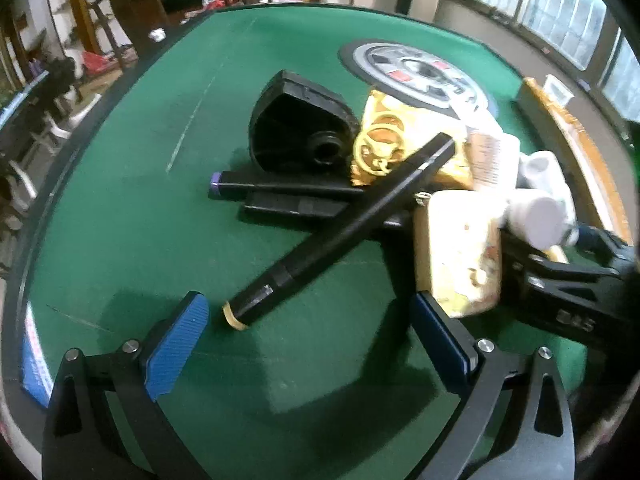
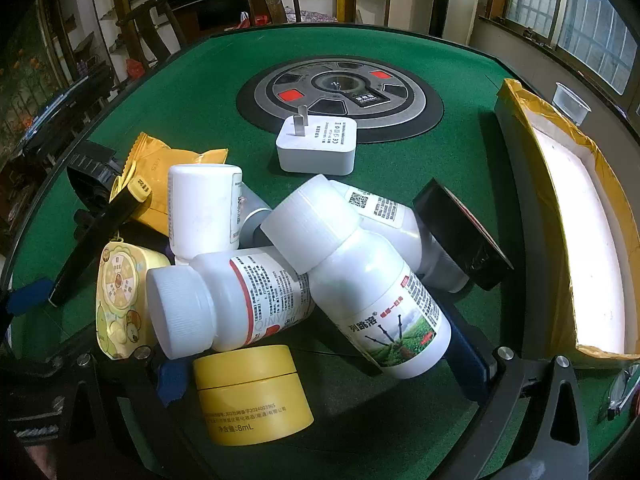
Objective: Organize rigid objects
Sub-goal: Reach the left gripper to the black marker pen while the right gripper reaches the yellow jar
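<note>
A pile of rigid objects lies on the green table (image 1: 140, 200). In the left wrist view my left gripper (image 1: 310, 338) is open, its blue pads on either side of the near end of a long black marker (image 1: 340, 228). Behind it lie a second black pen with a purple end (image 1: 280, 186) and a black plastic part (image 1: 300, 124). In the right wrist view my right gripper (image 2: 324, 364) is open around a yellow jar (image 2: 252, 394), with white bottles (image 2: 360, 280) lying across each other just beyond. The right gripper body also shows in the left wrist view (image 1: 572, 280).
A white plug adapter (image 2: 318, 146) sits by the round control panel (image 2: 340, 96) at the table's centre. A yellow snack packet (image 2: 160, 172), a yellow cartoon box (image 2: 120, 300) and a black tape roll (image 2: 460, 236) are in the pile. An open cardboard box (image 2: 580, 220) stands at the right edge.
</note>
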A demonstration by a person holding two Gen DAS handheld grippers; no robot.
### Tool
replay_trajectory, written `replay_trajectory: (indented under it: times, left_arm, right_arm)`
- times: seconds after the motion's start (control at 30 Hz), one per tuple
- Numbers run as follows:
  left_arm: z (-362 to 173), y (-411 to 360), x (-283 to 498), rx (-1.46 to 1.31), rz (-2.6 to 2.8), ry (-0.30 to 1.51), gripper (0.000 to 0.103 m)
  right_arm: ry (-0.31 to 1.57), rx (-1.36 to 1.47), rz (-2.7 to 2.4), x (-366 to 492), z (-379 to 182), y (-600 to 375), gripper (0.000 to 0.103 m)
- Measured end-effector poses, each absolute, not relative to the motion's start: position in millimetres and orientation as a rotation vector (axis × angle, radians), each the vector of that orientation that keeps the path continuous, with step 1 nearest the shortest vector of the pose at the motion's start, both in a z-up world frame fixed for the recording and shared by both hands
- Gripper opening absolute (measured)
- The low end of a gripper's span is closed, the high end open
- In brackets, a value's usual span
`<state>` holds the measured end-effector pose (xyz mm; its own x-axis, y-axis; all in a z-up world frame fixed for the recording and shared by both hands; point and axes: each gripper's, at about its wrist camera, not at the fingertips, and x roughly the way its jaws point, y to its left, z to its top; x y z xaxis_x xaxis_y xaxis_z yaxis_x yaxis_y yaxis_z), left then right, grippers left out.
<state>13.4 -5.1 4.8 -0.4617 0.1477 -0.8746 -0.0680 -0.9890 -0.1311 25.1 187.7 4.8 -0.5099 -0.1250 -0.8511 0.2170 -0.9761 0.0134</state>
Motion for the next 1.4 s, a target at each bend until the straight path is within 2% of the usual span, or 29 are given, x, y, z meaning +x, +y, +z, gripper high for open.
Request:
replay_trajectory:
  times: [0.1, 0.37, 0.53, 0.67, 0.83, 0.9, 0.97, 1.07, 1.13, 1.2, 1.23, 1.4]
  left_arm:
    - [9, -15, 19, -1.471, 2.534, -0.242, 0.101]
    - [24, -17, 28, -1.434, 2.579, -0.093, 0.101]
    - [33, -27, 30, -1.391, 2.562, -0.079, 0.101]
    - [39, -31, 30, -1.348, 2.547, -0.086, 0.1]
    - [44, -38, 20, -1.324, 2.496, -0.086, 0.082]
    - [44, -41, 16, -1.332, 2.47, -0.089, 0.07]
    - [43, -42, 13, -1.341, 2.444, -0.088, 0.062]
    - [42, -41, 9, -1.352, 2.412, -0.05, 0.053]
    - [42, -38, 6, -1.364, 2.389, -0.011, 0.052]
    - [40, -36, 3, -1.37, 2.361, 0.001, 0.036]
    - [38, -34, 1, -1.384, 2.345, 0.008, 0.032]
    - [30, -25, -5, -1.428, 2.328, 0.08, 0.031]
  right_arm:
    - [0.14, 1.437, -2.566, 25, 5, 188, 0.102]
    - [0.14, 1.438, -2.567, 26, 7, 190, 0.102]
    - [0.195, 1.521, -2.445, 15, 5, 187, 0.102]
    - [0.073, 1.496, -2.399, 28, 21, 211, 0.099]
    - [0.074, 1.42, -2.439, 54, 45, 230, 0.099]
    - [0.081, 1.383, -2.469, 63, 54, 236, 0.099]
    - [0.056, 1.358, -2.484, 69, 61, 241, 0.099]
    - [0.04, 1.324, -2.519, 72, 66, 247, 0.099]
    - [0.04, 1.315, -2.534, 73, 68, 249, 0.099]
    - [0.039, 1.319, -2.543, 72, 69, 249, 0.099]
    - [0.03, 1.321, -2.544, 72, 70, 252, 0.099]
    - [0.001, 1.334, -2.549, 73, 66, 259, 0.099]
